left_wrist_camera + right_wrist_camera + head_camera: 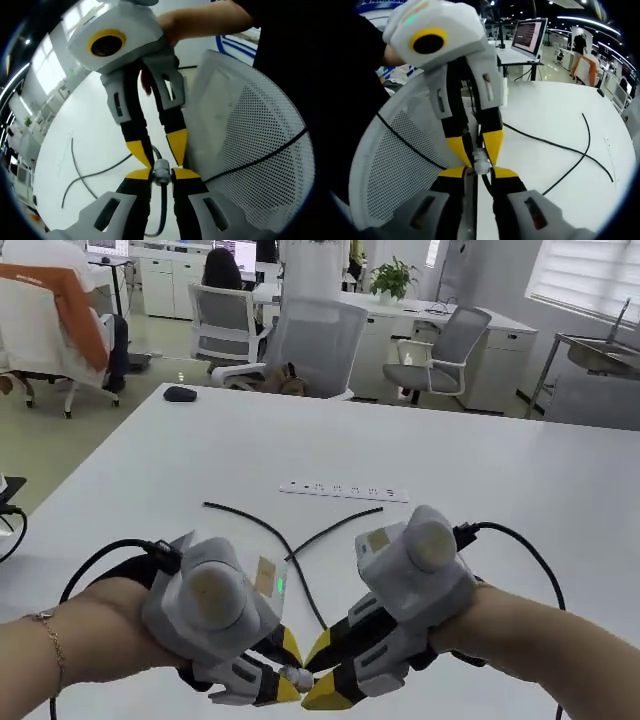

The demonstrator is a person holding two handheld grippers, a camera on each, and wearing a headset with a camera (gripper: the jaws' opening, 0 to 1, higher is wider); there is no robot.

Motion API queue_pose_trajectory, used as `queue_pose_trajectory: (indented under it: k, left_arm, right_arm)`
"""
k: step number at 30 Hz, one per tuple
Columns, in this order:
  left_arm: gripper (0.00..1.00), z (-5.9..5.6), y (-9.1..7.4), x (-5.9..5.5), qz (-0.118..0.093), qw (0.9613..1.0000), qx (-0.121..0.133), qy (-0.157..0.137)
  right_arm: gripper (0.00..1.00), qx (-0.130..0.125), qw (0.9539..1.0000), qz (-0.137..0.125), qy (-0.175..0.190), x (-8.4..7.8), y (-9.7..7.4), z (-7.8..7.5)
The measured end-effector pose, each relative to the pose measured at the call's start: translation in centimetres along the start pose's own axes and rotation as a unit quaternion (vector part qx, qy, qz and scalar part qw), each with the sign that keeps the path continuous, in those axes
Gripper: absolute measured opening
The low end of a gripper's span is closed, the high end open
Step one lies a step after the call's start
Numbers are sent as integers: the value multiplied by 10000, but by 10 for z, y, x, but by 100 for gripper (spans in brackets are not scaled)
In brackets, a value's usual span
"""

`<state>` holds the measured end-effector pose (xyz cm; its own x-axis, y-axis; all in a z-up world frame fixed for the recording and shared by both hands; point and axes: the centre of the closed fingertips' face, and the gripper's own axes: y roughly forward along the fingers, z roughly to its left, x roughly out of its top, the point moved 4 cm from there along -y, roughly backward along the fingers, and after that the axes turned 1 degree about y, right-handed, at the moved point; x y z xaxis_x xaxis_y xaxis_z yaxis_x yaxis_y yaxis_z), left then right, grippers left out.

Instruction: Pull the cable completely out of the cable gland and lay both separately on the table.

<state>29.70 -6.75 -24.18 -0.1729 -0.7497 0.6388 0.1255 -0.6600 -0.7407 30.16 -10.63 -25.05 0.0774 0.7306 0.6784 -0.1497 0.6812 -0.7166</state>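
Left gripper sits just left of the cable gland, tips pointing inward. In the left gripper view its yellow fingers are closed tight on the small grey gland. A dark cable runs out of the gland back between those fingers. The gland is held off the white worktop, at the near edge.

Right gripper is just right of the gland, tip to tip with the left one. In the right gripper view its fingers are nearly closed, pinching the cable just behind the gland. The cable is not yet out of the gland.

Beyond the gland, two black cable lengths lie crossed on the worktop; cannot tell which one leads to the gland. Further beyond is a white power strip. A mesh chair back stands near the gland on the person's side.
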Motion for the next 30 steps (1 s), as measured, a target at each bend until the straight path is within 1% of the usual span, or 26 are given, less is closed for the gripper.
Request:
queue_pose_trajectory:
  k: [1,3,4,5,6,7,8,9,11,13,16,18,20,22,23,24,25,26,28,30]
  left_arm:
    - [17,-1,1,2,-86,9999,-43,52]
    - [16,-1,2,1,-91,9999,-46,-71]
    - [17,-2,4,0,-92,9999,-90,-114]
    - [17,-2,6,-2,-89,9999,-79,-99]
    - [17,-2,7,-3,-99,9999,-44,-35]
    - [17,-2,8,-4,-113,9999,-76,-33]
    - [17,-1,8,-5,-96,9999,-24,-55]
    - [17,-2,9,-6,-96,9999,-47,-57]
    - [17,-3,10,-7,-58,9997,-67,-226]
    - [18,-3,11,-8,-56,9996,-60,-261]
    - [20,-4,12,-8,-97,9994,-59,-333]
    - [24,-2,12,-10,-39,9994,21,-355]
    - [26,1,12,-10,-63,9990,126,-427]
    - [24,0,13,-7,-175,9986,136,-482]
    - [22,0,13,-7,-189,9985,109,-496]
    - [17,-3,14,-8,-161,9985,44,-517]
    - [17,-4,15,-9,-160,9983,11,-553]
    - [17,-5,16,-10,-98,9989,29,-467]
    - [17,-5,17,-9,-86,9989,33,-453]
    - [17,-7,18,-8,-53,9995,74,-289]
  right_arm:
    - [19,73,10000,12,-20,-1,2,1]
    - [18,173,9998,25,55,-6,4,2]
    - [16,214,9996,28,154,-8,4,3]
    - [14,203,9995,51,216,-9,4,3]
    - [14,125,9998,2,165,-10,5,2]
    - [11,-52,9999,-36,112,-10,4,-3]
    - [11,9,9996,-82,281,-10,4,-1]
    - [11,41,9994,-115,329,-11,3,0]
    - [10,8,9995,-129,294,-12,5,1]
    - [10,-57,9995,-98,286,-13,6,0]
    - [10,-66,9995,-96,303,-13,7,1]
    - [10,-91,9995,-57,288,-14,6,1]
    - [10,-137,9994,-26,313,-16,6,0]
    - [10,-156,9993,-31,339,-16,7,0]
    - [10,-185,9993,5,330,-17,7,0]
    - [10,-201,9993,-6,321,-18,6,0]
    - [10,-213,9993,-14,314,-18,6,-1]
    - [10,-198,9993,-21,327,-18,7,0]
    - [10,-196,9992,-7,343,-19,7,0]
    - [11,-176,9992,4,365,-21,7,-1]
